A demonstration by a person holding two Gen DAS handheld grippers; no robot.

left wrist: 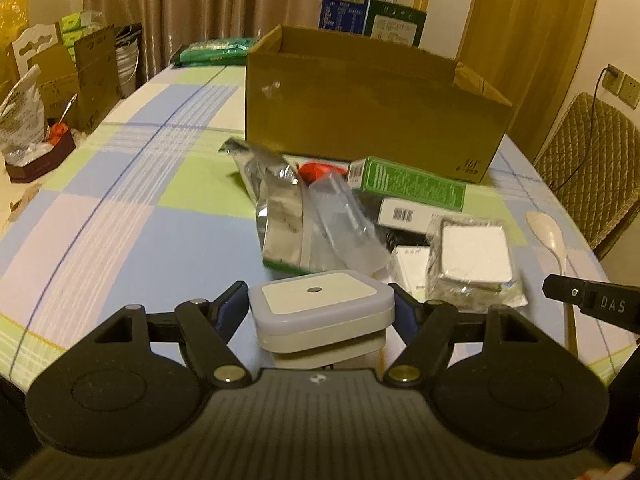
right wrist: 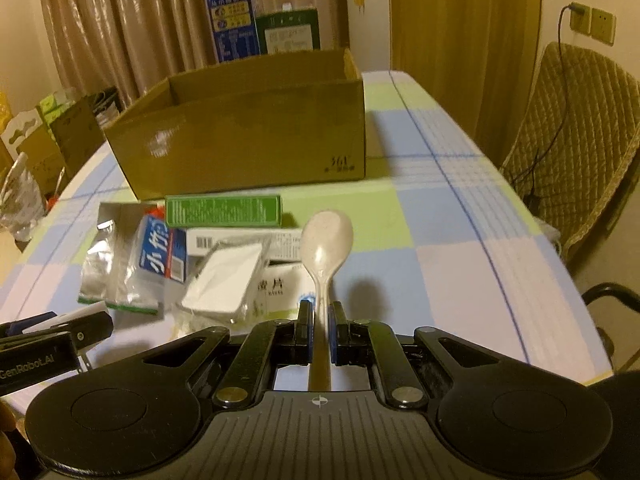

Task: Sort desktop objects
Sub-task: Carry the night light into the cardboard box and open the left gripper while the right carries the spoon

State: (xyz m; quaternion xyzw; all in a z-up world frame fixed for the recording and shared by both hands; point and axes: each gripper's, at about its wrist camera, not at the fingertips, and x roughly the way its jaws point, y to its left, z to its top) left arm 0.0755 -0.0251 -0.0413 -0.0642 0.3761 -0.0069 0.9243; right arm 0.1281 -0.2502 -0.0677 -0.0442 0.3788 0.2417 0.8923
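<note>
My left gripper (left wrist: 320, 304) is shut on a white square night light (left wrist: 320, 308) and holds it above the table's near edge. My right gripper (right wrist: 319, 312) is shut on the handle of a pale speckled spoon (right wrist: 326, 244), bowl pointing forward; the spoon also shows in the left wrist view (left wrist: 550, 240). An open cardboard box (left wrist: 368, 104) stands behind a pile of items: a green box (left wrist: 408, 182), a silver foil bag (left wrist: 276, 208), a wrapped white square item (left wrist: 474, 256) and a white barcode box (left wrist: 416, 214).
The table has a checked blue, green and white cloth (left wrist: 120, 208). A quilted chair (right wrist: 576, 132) stands at the right. Boxes and bags (left wrist: 60, 76) crowd the left side. Blue and green cartons (right wrist: 264, 32) stand behind the box by the curtains.
</note>
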